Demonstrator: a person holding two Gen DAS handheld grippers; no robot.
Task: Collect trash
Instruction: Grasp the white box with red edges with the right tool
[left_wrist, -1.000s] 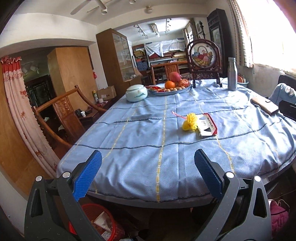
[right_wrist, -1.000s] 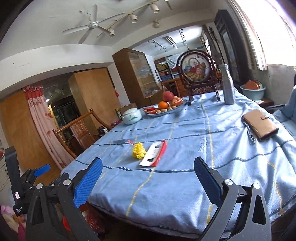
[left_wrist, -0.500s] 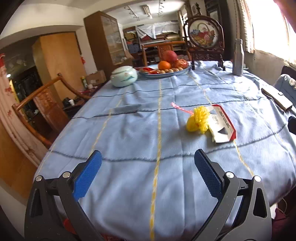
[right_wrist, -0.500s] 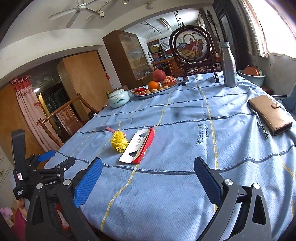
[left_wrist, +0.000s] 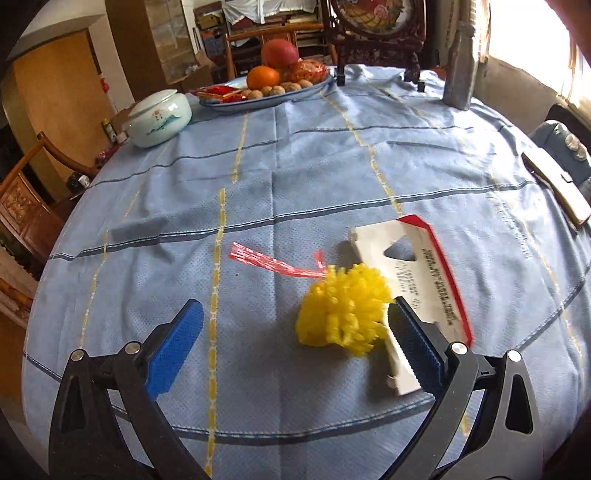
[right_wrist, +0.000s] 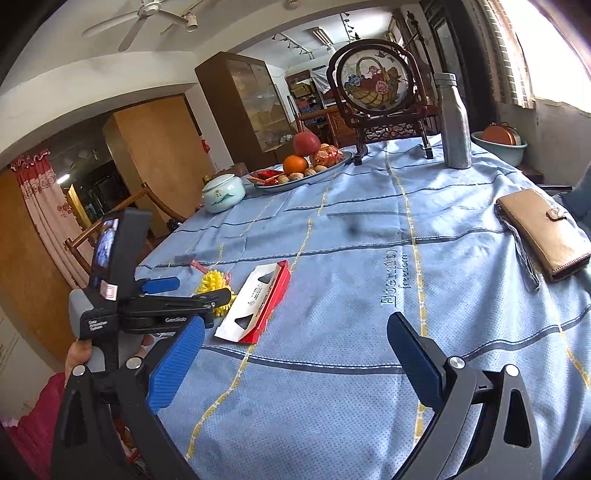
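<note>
A yellow frilly pom-pom wrapper (left_wrist: 345, 308) with a red plastic ribbon (left_wrist: 273, 262) lies on the blue tablecloth (left_wrist: 295, 177). Beside it on the right lies a flattened white and red carton (left_wrist: 417, 280). My left gripper (left_wrist: 295, 343) is open just above the cloth, its right finger touching the pom-pom's right side over the carton's near end. In the right wrist view the pom-pom (right_wrist: 213, 283) and the carton (right_wrist: 258, 301) lie left of centre, with the left gripper (right_wrist: 184, 291) over the pom-pom. My right gripper (right_wrist: 295, 356) stands open above bare cloth with nothing between its fingers.
At the far side stand a fruit plate (left_wrist: 266, 86), a lidded porcelain jar (left_wrist: 159, 118), a framed embroidery screen (right_wrist: 376, 88) and a metal bottle (right_wrist: 453, 122). A tan wallet (right_wrist: 545, 232) lies near the right edge. Wooden chairs (left_wrist: 26, 206) stand to the left.
Both grippers have moved forward over the table. The left one has come down and in on the pom-pom and carton, which were well ahead of it before.
</note>
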